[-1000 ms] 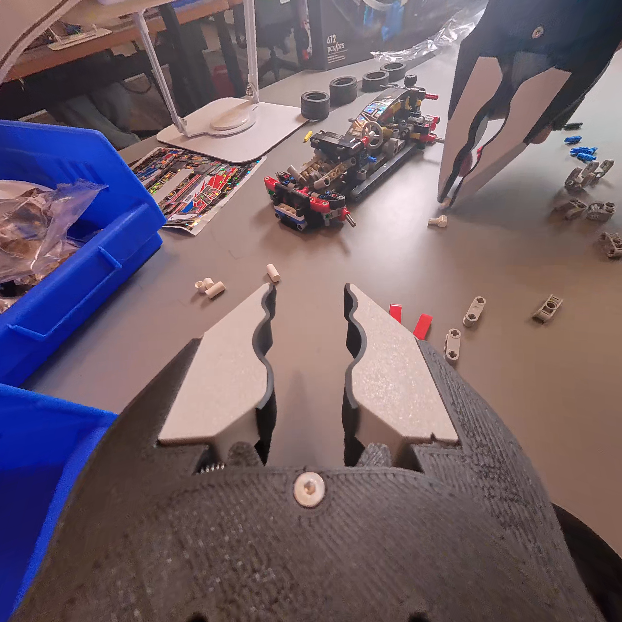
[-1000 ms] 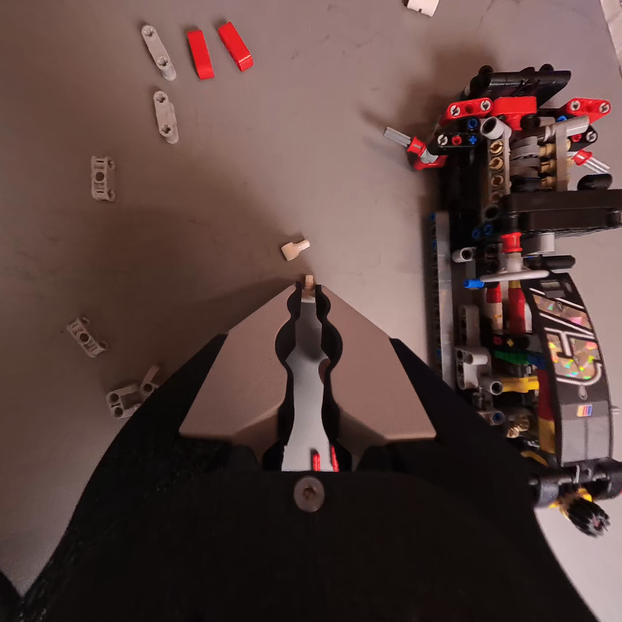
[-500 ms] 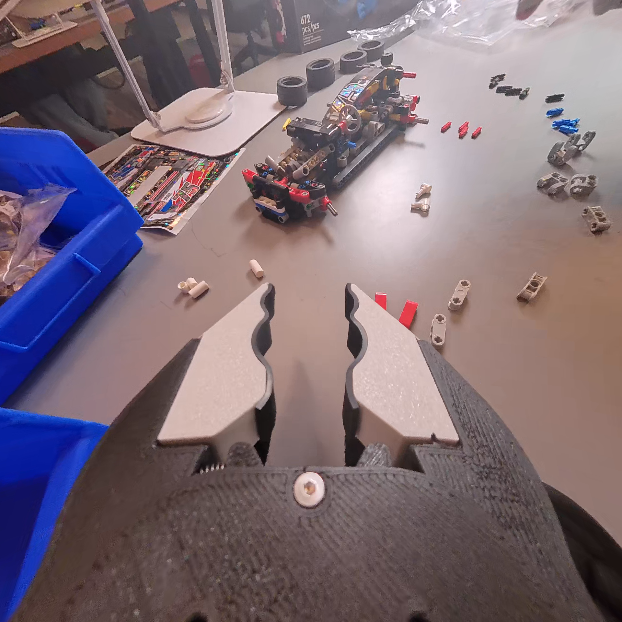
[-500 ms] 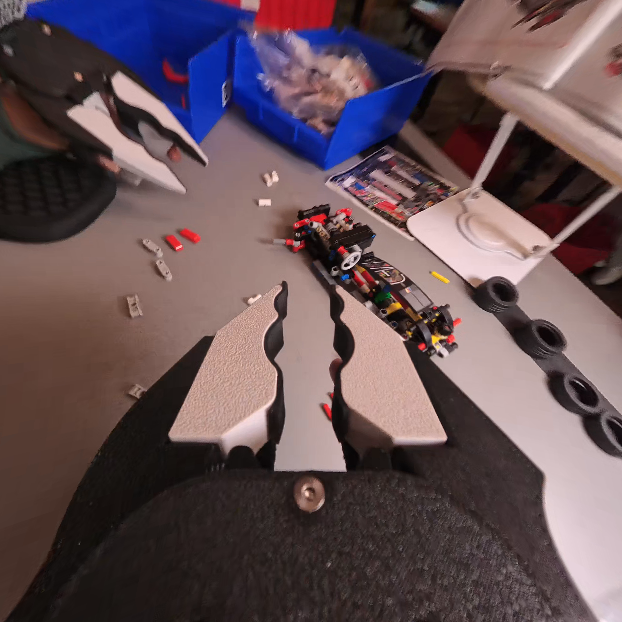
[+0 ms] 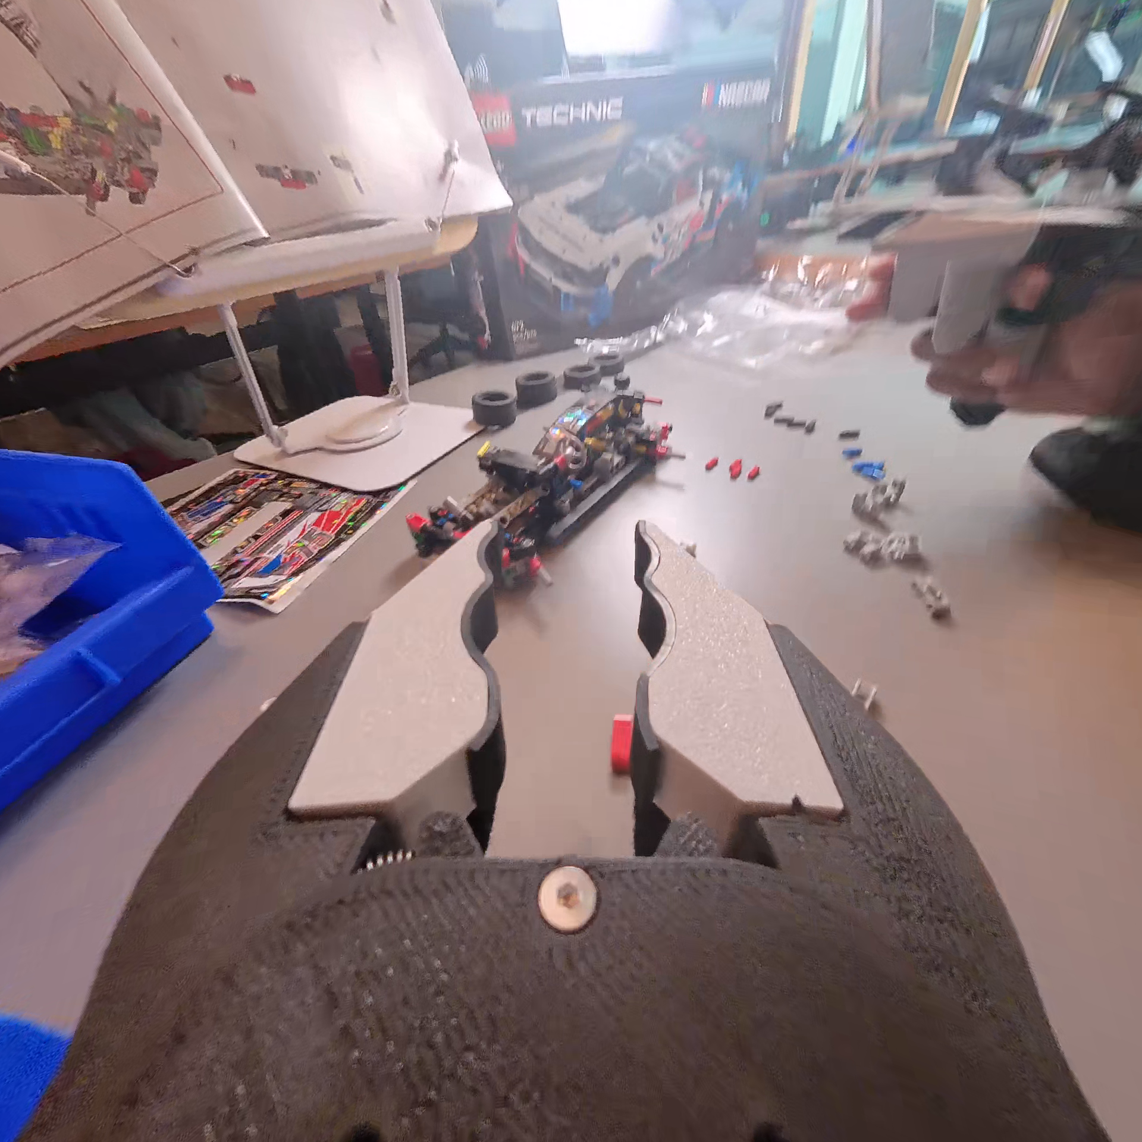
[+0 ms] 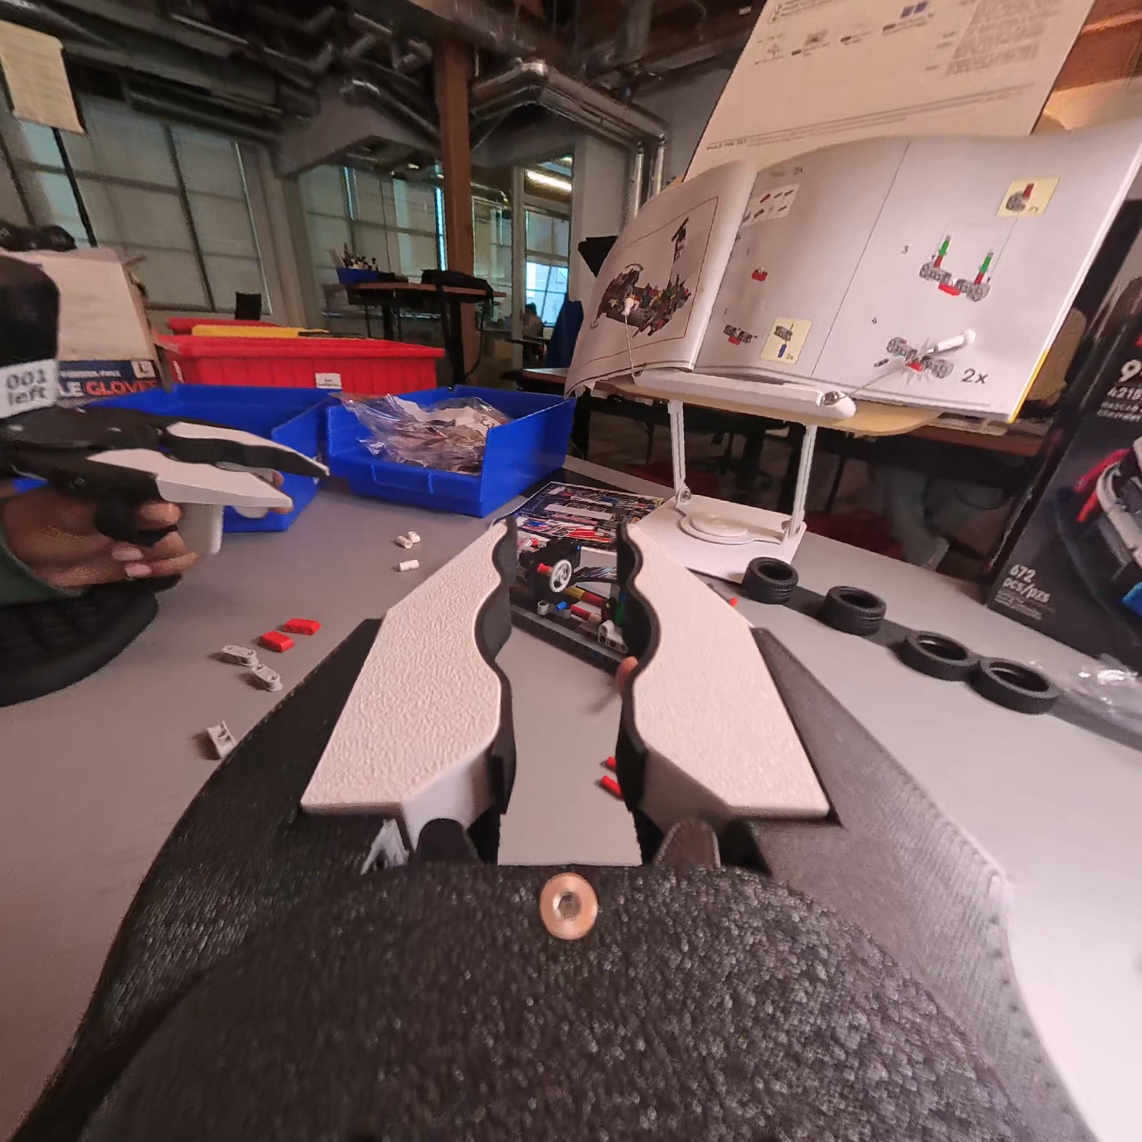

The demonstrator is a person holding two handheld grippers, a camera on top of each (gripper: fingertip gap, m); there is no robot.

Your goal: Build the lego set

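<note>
The part-built lego car chassis (image 5: 556, 469) lies in the middle of the grey table. In the right wrist view it shows between my fingers (image 6: 568, 593). My left gripper (image 5: 565, 537) is open and empty, held above the table short of the chassis, with a red brick (image 5: 621, 741) on the table under it. My right gripper (image 6: 563, 537) is open and held above the table, facing the chassis and the open instruction booklet (image 6: 865, 278). Each gripper shows in the other's view, the right one blurred (image 5: 989, 309) and the left one at the left (image 6: 303, 485).
Blue bins with bagged parts (image 5: 93, 618) (image 6: 445, 445) stand at the left. A sticker sheet (image 5: 278, 531), the white book stand base (image 5: 358, 445), several tyres (image 6: 853, 609) and the set's box (image 6: 1081, 463) lie behind. Loose red bricks (image 6: 290, 633), grey connectors (image 5: 883, 544) and blue pins (image 5: 865, 466) are scattered. One gripper's finger ends stand about 25 centimetres off the other's.
My right gripper, shut on a tan pin one second ago, has opened, lifted and swung up to face the booklet. My left gripper has lifted and tilted up.
</note>
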